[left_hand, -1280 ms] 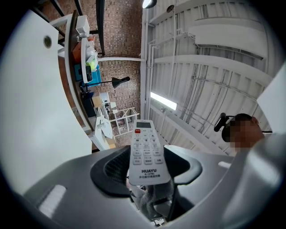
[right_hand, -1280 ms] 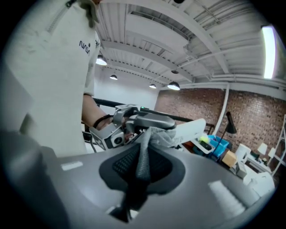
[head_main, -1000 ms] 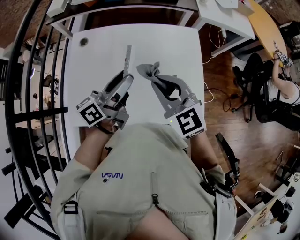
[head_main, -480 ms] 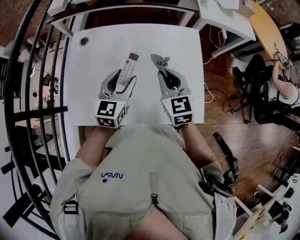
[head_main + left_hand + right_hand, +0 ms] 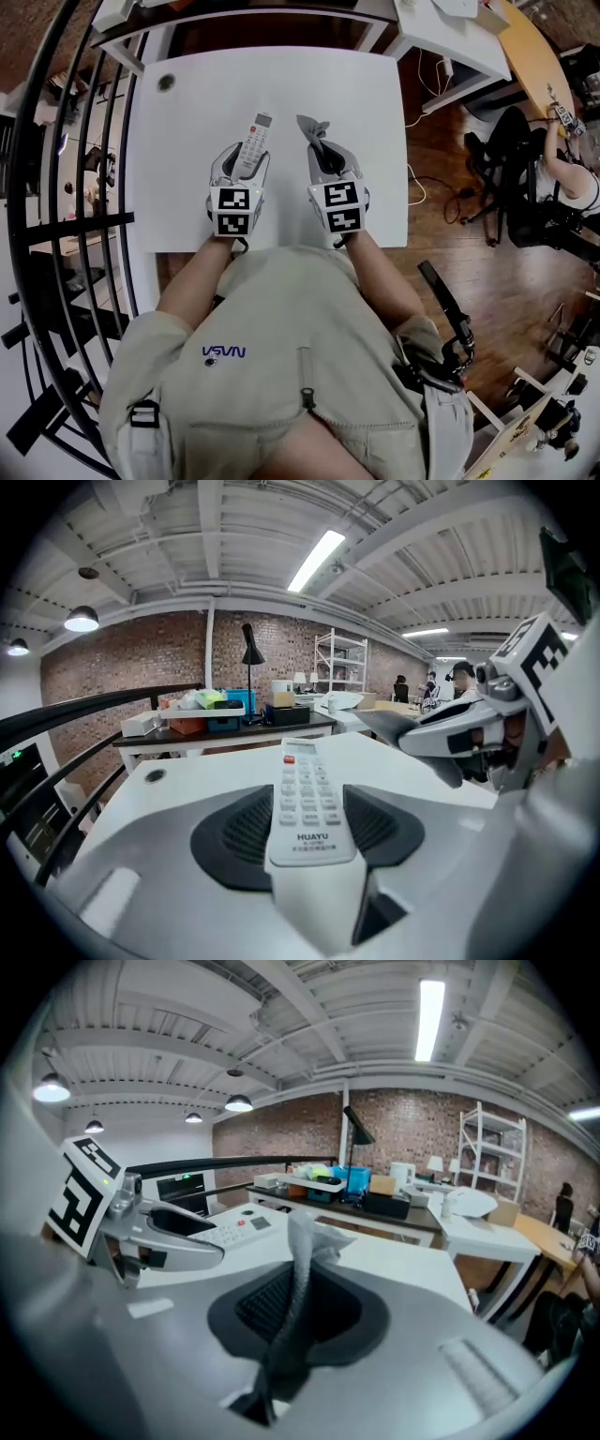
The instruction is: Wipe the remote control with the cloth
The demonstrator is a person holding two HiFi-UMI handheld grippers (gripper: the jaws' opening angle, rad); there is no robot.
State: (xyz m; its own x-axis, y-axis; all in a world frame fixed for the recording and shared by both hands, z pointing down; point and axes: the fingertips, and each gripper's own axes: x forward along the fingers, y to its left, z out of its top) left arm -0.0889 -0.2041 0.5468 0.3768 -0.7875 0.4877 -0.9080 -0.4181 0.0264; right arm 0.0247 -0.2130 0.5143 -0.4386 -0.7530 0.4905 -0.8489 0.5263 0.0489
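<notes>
Since a second ago both grippers have sunk toward the white table [image 5: 187,112] and drawn parallel, side by side. The left gripper [image 5: 246,161] clamps the HUAYU remote control [image 5: 255,139] by its lower end, the keypad now facing up rather than edge-on. The right gripper [image 5: 326,155] pinches the grey cloth [image 5: 313,127], which bunches beyond its tips. The remote control seems to hover just above the tabletop.

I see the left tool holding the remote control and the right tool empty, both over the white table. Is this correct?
The right tool is not empty: the right gripper view shows it clamping the grey cloth. The rest is right.
</notes>
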